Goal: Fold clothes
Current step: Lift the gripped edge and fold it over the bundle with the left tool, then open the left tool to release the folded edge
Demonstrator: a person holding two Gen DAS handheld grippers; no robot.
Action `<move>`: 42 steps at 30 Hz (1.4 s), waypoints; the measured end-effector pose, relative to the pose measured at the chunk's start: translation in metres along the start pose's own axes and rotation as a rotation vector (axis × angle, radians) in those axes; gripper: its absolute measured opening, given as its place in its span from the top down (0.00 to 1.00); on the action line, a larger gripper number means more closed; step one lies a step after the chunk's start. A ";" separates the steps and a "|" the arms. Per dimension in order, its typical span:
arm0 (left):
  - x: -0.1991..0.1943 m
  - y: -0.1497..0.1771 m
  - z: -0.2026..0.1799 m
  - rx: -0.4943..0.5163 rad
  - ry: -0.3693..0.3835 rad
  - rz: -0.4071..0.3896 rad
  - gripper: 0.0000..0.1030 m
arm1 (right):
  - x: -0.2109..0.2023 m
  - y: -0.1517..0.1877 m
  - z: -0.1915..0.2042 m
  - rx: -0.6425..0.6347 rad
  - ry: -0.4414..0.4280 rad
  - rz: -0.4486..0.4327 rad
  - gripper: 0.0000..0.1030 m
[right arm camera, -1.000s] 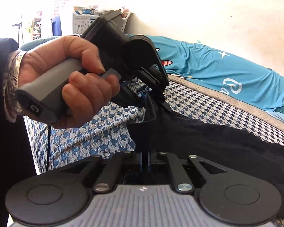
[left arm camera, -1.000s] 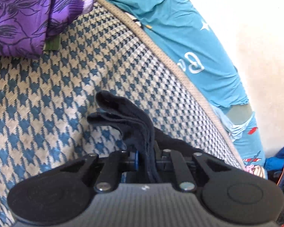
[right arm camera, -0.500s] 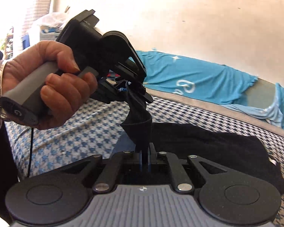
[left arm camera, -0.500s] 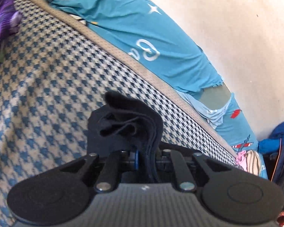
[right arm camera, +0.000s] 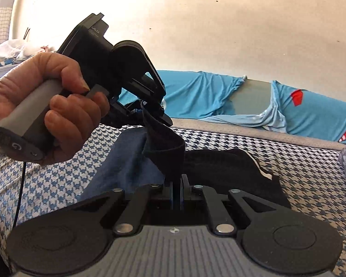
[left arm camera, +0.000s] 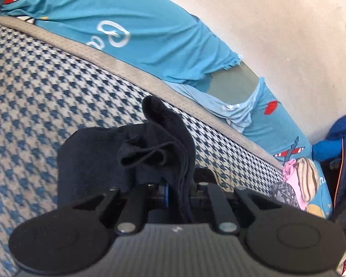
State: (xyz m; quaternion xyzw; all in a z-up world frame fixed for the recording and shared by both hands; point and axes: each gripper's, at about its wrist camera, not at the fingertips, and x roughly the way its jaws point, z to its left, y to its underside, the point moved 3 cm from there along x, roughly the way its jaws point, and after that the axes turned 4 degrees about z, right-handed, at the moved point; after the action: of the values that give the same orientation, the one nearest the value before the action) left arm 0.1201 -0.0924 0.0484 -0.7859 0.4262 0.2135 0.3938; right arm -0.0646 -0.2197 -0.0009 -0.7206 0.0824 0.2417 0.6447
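dark garment point(right arm camera: 219, 168) on houndstooth cover point(left arm camera: 34, 97) | teal sheet point(left arm camera: 138, 30) behind

The black garment point(right arm camera: 219, 164) lies dark against the blue-and-cream houndstooth cover point(left arm camera: 46, 87), which has a plain beige band point(left arm camera: 126, 69) along its far edge. Beyond that sits a turquoise sheet point(left arm camera: 131, 18) with white lettering and stars (red-striped rockets too). The wall point(right arm camera: 219, 27) is cream.
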 end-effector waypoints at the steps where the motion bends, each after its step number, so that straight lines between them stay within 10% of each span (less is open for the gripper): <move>1: 0.006 0.001 -0.006 0.010 -0.001 0.009 0.90 | 0.000 0.001 -0.006 0.014 0.014 0.002 0.94; 10: 0.064 0.012 -0.043 0.071 -0.026 0.097 0.89 | 0.010 0.011 -0.057 0.166 0.112 0.082 0.94; 14: 0.085 0.017 -0.049 0.065 -0.042 0.163 0.64 | 0.018 0.021 -0.074 0.245 0.143 0.137 0.94; 27: 0.025 0.021 -0.048 0.174 -0.095 0.102 0.28 | 0.014 0.021 -0.111 0.397 0.306 0.163 0.81; 32: 0.001 0.039 -0.023 0.211 -0.157 0.122 0.26 | 0.009 0.014 -0.120 0.414 0.275 0.141 0.81; 42: -0.022 0.058 0.009 0.302 -0.227 0.146 0.22 | 0.016 -0.016 -0.111 0.370 -0.056 0.145 0.81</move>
State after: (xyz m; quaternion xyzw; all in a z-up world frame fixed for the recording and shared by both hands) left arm 0.0598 -0.0924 0.0326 -0.6558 0.4620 0.2626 0.5362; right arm -0.0164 -0.3215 0.0120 -0.5752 0.1589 0.2880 0.7489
